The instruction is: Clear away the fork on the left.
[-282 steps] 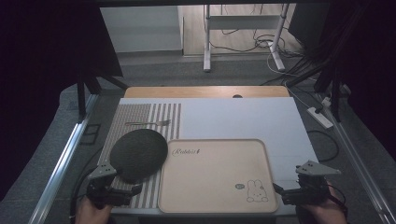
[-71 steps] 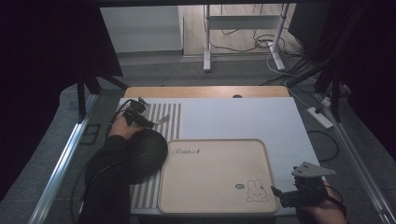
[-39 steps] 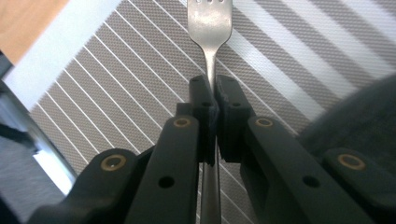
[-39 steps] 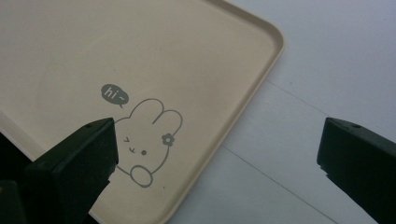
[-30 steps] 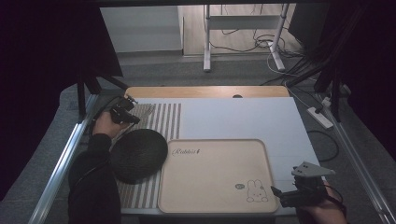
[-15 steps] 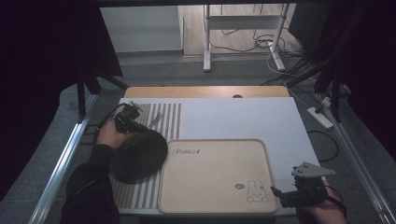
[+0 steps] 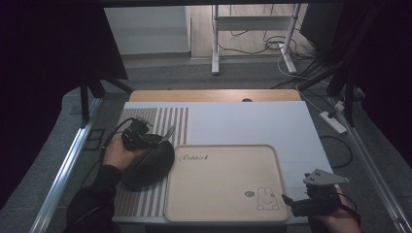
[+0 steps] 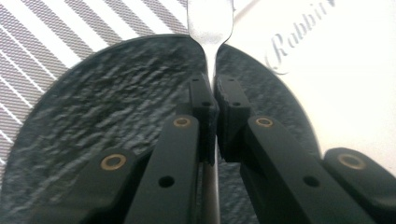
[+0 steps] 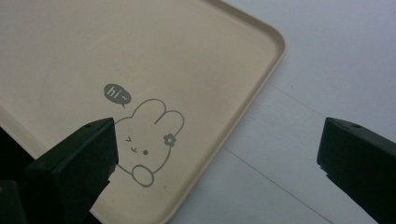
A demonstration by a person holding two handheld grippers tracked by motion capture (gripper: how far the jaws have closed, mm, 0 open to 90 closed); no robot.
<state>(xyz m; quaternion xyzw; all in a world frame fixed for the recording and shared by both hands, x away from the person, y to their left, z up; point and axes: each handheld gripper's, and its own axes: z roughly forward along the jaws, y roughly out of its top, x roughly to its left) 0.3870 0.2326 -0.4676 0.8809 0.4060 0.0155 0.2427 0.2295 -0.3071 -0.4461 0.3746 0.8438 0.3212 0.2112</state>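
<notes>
The fingers [image 8: 201, 109] of the left gripper [image 8: 211, 100] are closed tight on the thin neck of a metal fork [image 8: 210, 21]; its handle is running back between them and its wide head is sticking out just ahead of the tips. Directly below the fingers a dark, rough plate [image 8: 112, 116] is lying, and beyond it to one side the striped mat [image 8: 56, 42] is showing, with the beige tray [image 8: 355, 79] to the other side.

A moment ago this hand was farther out over the striped mat, with the fork in its grip; now, in the high view, the left gripper [image 7: 138, 138] is hanging over the far edge of the plate [image 7: 148, 165]. I judge that the fork is picked up already and is being carried toward the plate or the tray, so only the putting down is left.

The right gripper [image 9: 215, 154] is waiting with its fingers [image 9: 81, 154] wide apart and nothing between them, at the near right corner of the tray [image 9: 261, 79], above the desk [image 9: 336, 60].

On the tray the word "Rabbit" [image 7: 194, 157] is readable near the plate, and near the right fingers a drawn rabbit [image 9: 149, 140] is saying "hi~" [image 9: 114, 93].
</notes>
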